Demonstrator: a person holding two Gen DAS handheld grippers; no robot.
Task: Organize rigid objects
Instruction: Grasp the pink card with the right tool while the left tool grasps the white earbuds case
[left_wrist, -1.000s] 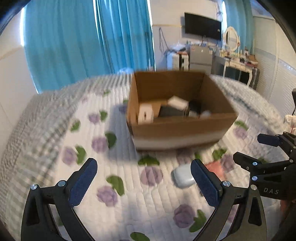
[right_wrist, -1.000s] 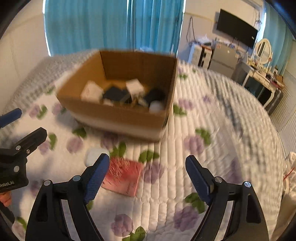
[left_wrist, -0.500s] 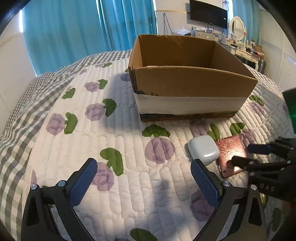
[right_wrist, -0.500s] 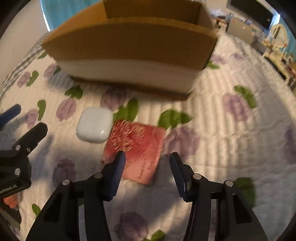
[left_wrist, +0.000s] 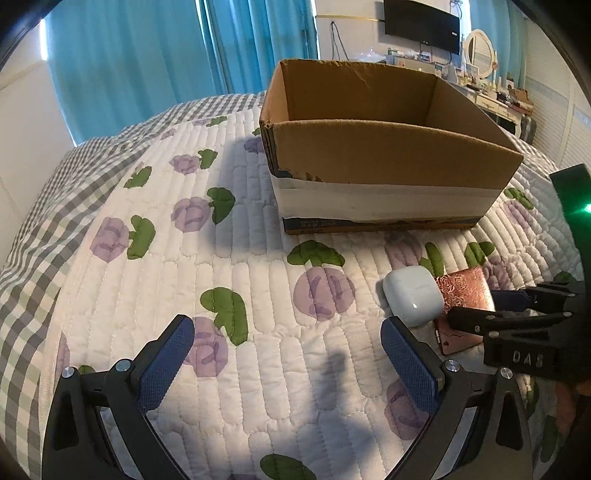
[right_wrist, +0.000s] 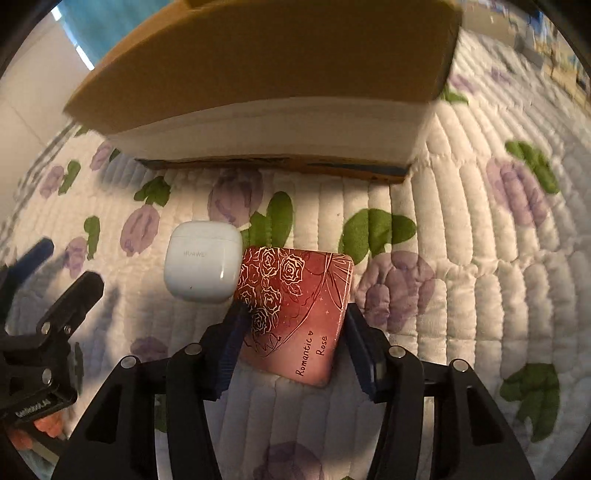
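- My right gripper (right_wrist: 295, 328) is low over the quilt (right_wrist: 461, 295), its jaws narrowed to the width of the red case (right_wrist: 295, 314), one blue pad at each long edge of it. The pads look to be pressing the edges, though the case lies flat on the quilt, not lifted.
- The red case bears gold roses and the words "Romantic Rose"; its far end reaches out ahead of my right fingertips.
- Just left of my right gripper, touching the case's far-left corner, sits the white earbud case (right_wrist: 203, 267), lid shut.
- Straight ahead of both stands the cardboard box (right_wrist: 266, 66), its near wall banded with white tape; from these angles I cannot see inside it.
- My left gripper (left_wrist: 288, 365) hovers above the quilt with its jaws spread wide and nothing between the pads.
- From my left gripper, the earbud case (left_wrist: 413, 297) lies just ahead of the right pad, the red case (left_wrist: 465, 291) beyond it to the right, and the box (left_wrist: 388, 158) further ahead.
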